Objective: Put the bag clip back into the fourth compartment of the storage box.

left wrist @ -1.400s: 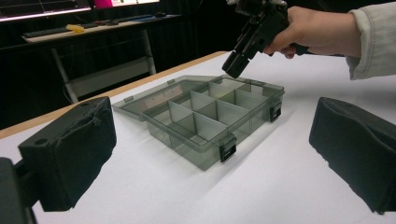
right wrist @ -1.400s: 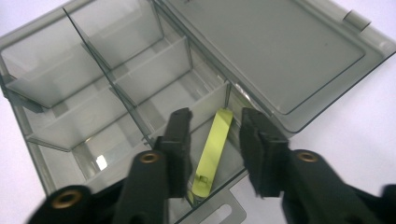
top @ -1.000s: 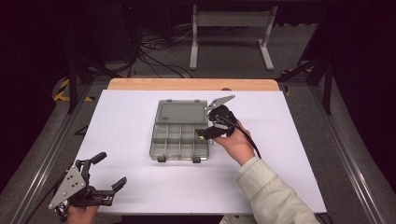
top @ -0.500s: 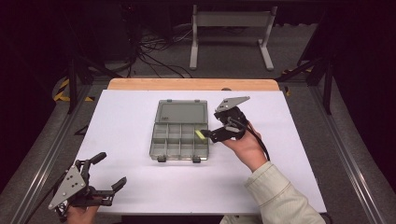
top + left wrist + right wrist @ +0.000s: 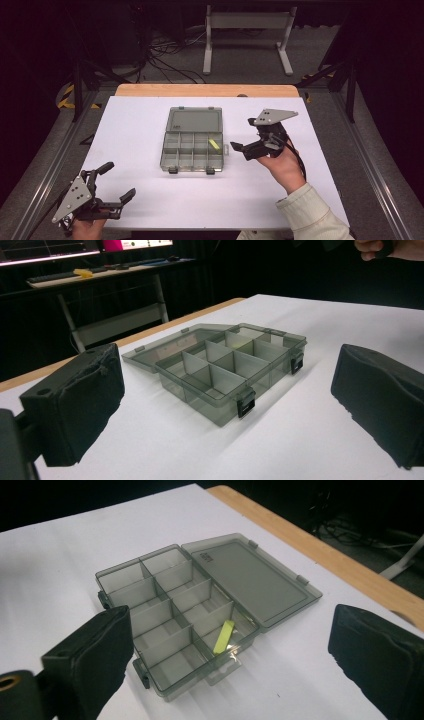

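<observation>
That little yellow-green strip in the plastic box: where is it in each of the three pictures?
High view: yellow-green strip in the box's far-right compartment.
Left gripper view: too faint to tell.
Right gripper view: strip just below centre, leaning in a compartment.
Shared landmark: the open lid.

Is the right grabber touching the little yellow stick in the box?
Apart. In the high view, the right gripper hangs open beside the box, white table showing between; the yellow stick lies alone in its compartment.

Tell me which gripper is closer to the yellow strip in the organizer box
Right. The right gripper hovers just off the organizer box's right side, close to the yellow strip. The left gripper sits open at the table's near left corner, well away from the box.
</observation>
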Demonstrator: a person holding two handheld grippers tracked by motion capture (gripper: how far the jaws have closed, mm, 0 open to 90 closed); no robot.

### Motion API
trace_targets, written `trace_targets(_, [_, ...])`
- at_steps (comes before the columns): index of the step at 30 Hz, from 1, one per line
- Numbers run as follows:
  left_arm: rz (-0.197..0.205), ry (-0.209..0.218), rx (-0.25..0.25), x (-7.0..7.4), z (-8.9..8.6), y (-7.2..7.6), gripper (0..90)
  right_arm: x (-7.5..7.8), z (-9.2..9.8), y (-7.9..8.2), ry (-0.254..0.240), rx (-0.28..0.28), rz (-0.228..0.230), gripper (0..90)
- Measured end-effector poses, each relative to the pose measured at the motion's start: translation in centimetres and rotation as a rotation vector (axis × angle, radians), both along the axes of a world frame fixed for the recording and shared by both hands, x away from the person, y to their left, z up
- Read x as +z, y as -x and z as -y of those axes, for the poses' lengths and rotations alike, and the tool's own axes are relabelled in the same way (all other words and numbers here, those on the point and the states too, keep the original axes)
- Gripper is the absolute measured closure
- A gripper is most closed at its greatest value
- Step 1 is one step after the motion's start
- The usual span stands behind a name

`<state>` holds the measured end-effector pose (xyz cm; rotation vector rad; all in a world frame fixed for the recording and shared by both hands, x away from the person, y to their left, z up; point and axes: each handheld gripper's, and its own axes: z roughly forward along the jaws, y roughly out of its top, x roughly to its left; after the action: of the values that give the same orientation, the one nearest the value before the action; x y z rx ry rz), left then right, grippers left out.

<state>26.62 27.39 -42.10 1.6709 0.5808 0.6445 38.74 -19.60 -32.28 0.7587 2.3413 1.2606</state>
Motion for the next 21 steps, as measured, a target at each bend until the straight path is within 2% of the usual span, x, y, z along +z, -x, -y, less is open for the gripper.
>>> trace_targets(7, [0.001, -0.001, 0.000, 0.0, 0.0, -0.1, 1.3, 0.3, 2.6, 2.5, -0.066, -0.016, 0.079, 2.6])
trace_targets(16, [0.003, 0.001, 0.003, 0.0, -0.1, 0.0, 1.3, -0.7, 5.0, 4.5, -0.091, -0.046, 0.112, 1.9])
trace_targets(21, [0.006, 0.001, 0.006, 0.1, -0.1, 0.0, 1.3, -1.8, 6.5, 5.3, -0.126, -0.061, 0.128, 1.2])
